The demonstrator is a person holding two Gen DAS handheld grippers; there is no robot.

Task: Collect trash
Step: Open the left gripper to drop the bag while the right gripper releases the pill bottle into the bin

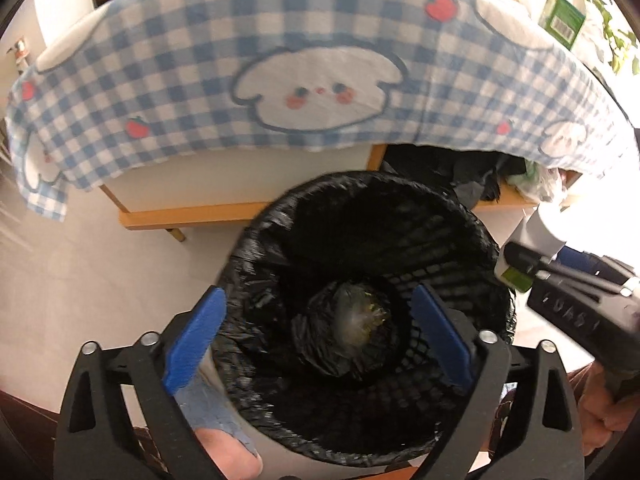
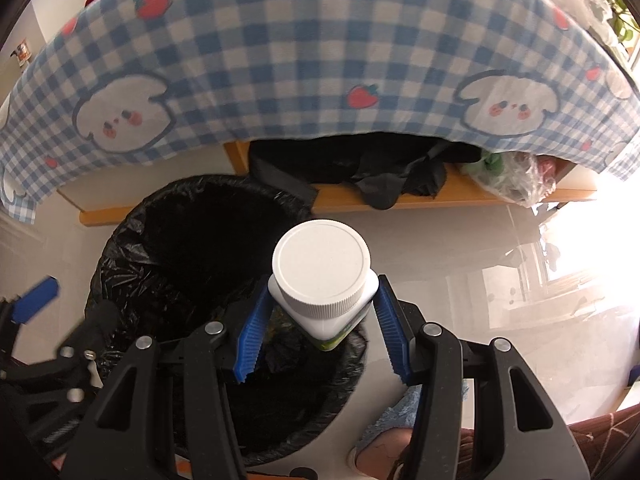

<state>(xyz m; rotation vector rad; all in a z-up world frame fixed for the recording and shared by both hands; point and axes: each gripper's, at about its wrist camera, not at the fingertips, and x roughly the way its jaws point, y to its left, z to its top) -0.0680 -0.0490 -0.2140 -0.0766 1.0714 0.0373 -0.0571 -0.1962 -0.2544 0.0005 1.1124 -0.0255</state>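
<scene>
A bin lined with a black bag (image 1: 256,248) stands on the floor right below my left gripper (image 1: 316,292), whose blue fingers are spread wide with nothing between them. A crumpled clear wrapper (image 1: 360,316) lies at the bottom of the bin. My right gripper (image 2: 323,282) is shut on a white bottle (image 2: 320,260) with a white screw cap and a green label, held cap-forward over the near right rim of the bin (image 2: 120,240). In the left wrist view that bottle (image 1: 536,232) shows at the right of the bin. One finger of the left gripper (image 2: 36,296) shows at the left edge of the right wrist view.
A blue-and-white checked cloth (image 1: 280,80) hangs over a table behind the bin. The wooden shelf (image 2: 440,196) beneath holds dark fabric and plastic bags. A green carton (image 1: 562,20) sits on the tabletop. A person's slippered feet (image 1: 216,408) stand close to the bin.
</scene>
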